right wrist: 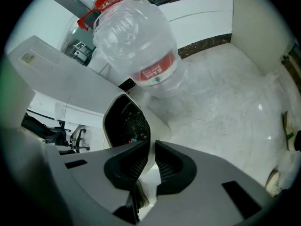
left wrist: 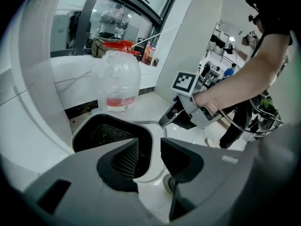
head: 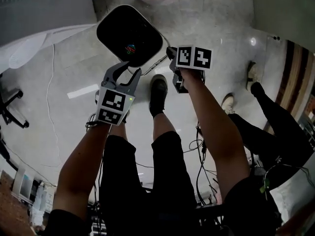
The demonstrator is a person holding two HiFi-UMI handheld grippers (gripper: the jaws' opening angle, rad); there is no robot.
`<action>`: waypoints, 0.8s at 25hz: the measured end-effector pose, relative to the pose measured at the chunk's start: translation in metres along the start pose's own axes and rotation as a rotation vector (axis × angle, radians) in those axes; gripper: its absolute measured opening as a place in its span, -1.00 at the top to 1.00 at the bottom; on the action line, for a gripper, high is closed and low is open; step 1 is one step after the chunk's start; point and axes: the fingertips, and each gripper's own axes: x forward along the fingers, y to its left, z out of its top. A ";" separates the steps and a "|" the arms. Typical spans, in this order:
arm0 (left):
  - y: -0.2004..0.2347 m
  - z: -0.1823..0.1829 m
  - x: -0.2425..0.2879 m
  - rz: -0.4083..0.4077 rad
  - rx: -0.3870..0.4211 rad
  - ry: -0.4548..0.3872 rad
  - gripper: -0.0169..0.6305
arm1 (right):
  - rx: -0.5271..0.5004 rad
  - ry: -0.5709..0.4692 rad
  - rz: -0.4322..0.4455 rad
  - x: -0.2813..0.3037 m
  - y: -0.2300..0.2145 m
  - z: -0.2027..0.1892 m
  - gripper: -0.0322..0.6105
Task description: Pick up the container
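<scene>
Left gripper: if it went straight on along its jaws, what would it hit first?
Most likely the rim of the container, which sits between the open jaws of the left gripper; depth is hard to judge.

Pale marble floor (head: 74, 117) with clear bottle (left wrist: 120, 81), white strip (head: 81, 91)

1 container (head: 129, 35), 1 clear bottle (left wrist: 118, 81), 2 grippers: L gripper (left wrist: 149, 157), R gripper (right wrist: 151, 161).

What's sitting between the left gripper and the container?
Nothing visible. The left gripper has its jaws apart right at the rim of the container. The right gripper looks clamped on that rim. The bottle stands behind the container, out of the way.
</scene>
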 end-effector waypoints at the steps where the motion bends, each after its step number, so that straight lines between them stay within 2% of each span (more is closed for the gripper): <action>1: -0.001 0.001 -0.001 -0.011 -0.005 0.003 0.49 | 0.001 0.005 0.002 -0.003 0.004 0.003 0.77; 4: -0.003 0.000 -0.002 -0.025 0.002 0.019 0.46 | -0.002 0.019 0.001 -0.011 0.016 0.011 0.77; 13: -0.022 -0.013 0.018 -0.048 0.119 0.110 0.40 | 0.042 0.020 -0.031 -0.026 0.042 0.034 0.77; 17: -0.023 -0.017 0.033 -0.009 0.234 0.181 0.40 | 0.044 0.000 -0.019 -0.031 0.058 0.045 0.77; 20: -0.016 -0.019 0.047 0.049 0.274 0.228 0.40 | 0.047 -0.013 0.001 -0.035 0.066 0.051 0.77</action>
